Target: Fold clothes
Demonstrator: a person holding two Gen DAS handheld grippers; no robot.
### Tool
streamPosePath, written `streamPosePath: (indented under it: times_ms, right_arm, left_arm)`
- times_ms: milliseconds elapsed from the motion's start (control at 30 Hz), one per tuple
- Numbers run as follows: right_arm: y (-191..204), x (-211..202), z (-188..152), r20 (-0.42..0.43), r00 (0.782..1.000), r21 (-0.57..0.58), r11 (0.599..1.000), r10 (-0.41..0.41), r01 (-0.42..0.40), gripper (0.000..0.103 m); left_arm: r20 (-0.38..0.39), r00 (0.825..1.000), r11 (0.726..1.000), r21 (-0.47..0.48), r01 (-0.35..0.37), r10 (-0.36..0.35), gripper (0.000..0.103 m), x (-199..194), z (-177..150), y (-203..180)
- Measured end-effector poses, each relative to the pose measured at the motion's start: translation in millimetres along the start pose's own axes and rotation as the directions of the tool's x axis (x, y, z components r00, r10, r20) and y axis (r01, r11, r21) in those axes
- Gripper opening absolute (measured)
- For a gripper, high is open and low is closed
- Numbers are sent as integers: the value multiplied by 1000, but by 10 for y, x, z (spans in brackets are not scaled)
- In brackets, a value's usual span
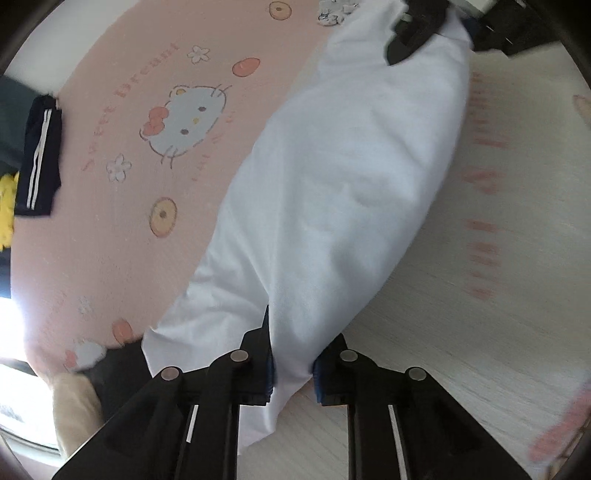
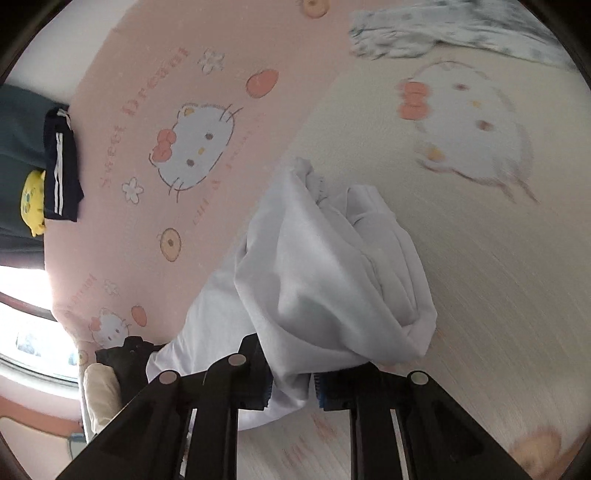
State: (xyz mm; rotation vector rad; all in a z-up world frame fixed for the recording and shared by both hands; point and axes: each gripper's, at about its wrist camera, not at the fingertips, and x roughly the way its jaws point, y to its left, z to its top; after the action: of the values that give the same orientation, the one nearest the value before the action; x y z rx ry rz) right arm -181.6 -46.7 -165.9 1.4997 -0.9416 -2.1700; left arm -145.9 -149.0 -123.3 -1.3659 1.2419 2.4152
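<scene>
Left wrist view: your left gripper (image 1: 291,369) is clamped on one end of the white garment (image 1: 332,192), which stretches taut above the pink-and-cream printed bedsheet (image 1: 129,155) to your right gripper (image 1: 417,29) at the top edge, with dark striped shorts (image 1: 38,155) lying at the sheet's left margin. Right wrist view: your right gripper (image 2: 291,373) pinches a bunched end of the white garment (image 2: 325,280), the rest sagging in folds over the bedsheet (image 2: 480,258); a grey patterned garment (image 2: 443,29) lies at top, dark striped shorts (image 2: 61,162) and a yellow plush toy (image 2: 31,199) at left.
</scene>
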Motion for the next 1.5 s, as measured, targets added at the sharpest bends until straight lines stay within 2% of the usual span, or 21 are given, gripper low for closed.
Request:
streamPosePath:
  times_ms: [67,167,333,467,500,533,567,600,633,667,700,733,767,800,833,900,1067,1267,1367,1400,1500]
  right_arm:
    - [-120,-148,-177,27,1000,27,1000,-4,3,15]
    - [-294,-276,-370,11,1000,81,997,9,-9,15]
    - [-330,-436,-541,7,1000,14,1000,-9,9,16]
    - [-333,-457,-587,-6,1000,-11,1000,-10,10,20]
    - [-353,-468,-609,-9,1000,-4,1000,3,-3,25]
    - [-373,-478,-631,-12,1000,2,1000,16,-16,36]
    - [-409,-464,-641,-25,999,29,999,37,-36,46]
    - [-445,-450,-651,-38,998,55,997,57,-55,64]
    - [-452,-444,-657,-40,997,64,996,63,-61,70]
    - [-459,-438,-664,-42,997,74,995,70,-66,70]
    - [-466,-432,-671,-44,996,83,994,76,-72,70]
    - [-473,-426,-677,-46,996,92,993,82,-78,70]
    - [-481,-421,-684,-48,995,102,991,89,-84,71]
    - [-518,-426,-698,-51,994,122,988,101,-94,73]
    - [-555,-430,-712,-54,992,142,984,114,-105,73]
    - [-607,-398,-685,-42,989,196,971,144,-133,73]
    - [-717,-371,-632,-2,981,290,939,192,-183,73]
    - [-781,-344,-615,11,973,333,917,229,-219,74]
    - [-821,-295,-592,42,962,378,887,268,-264,78]
    - [-828,-288,-580,44,962,388,883,269,-265,78]
    - [-829,-279,-560,51,963,400,878,265,-263,78]
  left_arm:
    - [2,1000,1000,-11,16,-15,13,-102,-72,-43]
    - [5,999,999,-27,39,-39,13,-255,-179,-107]
    - [29,997,998,-1,66,-66,13,-466,-349,-277]
    - [61,998,997,77,-8,4,14,-542,-430,-387]
    - [70,997,993,114,-25,17,15,-555,-452,-432]
    - [62,997,984,169,-50,40,16,-545,-476,-508]
    - [55,996,972,224,-74,63,20,-535,-500,-583]
    - [71,992,956,267,-119,103,24,-539,-530,-650]
    - [88,986,937,309,-163,142,25,-542,-560,-717]
    - [107,978,914,348,-206,180,30,-546,-589,-783]
    - [135,970,900,365,-239,203,41,-584,-609,-835]
    - [148,968,900,363,-243,202,50,-622,-611,-854]
    - [161,966,900,360,-247,201,70,-661,-613,-872]
    - [180,966,907,346,-241,188,83,-724,-598,-879]
    - [193,963,906,344,-245,188,85,-744,-575,-886]
    - [219,958,905,341,-254,186,85,-783,-529,-901]
    - [236,941,866,383,-321,244,85,-650,-373,-1004]
    - [237,946,876,379,-299,221,85,-613,-163,-946]
    - [239,950,887,366,-281,202,84,-627,-127,-981]
    - [253,947,894,349,-281,199,84,-661,-118,-1004]
    - [250,954,906,345,-245,163,84,-623,-47,-1003]
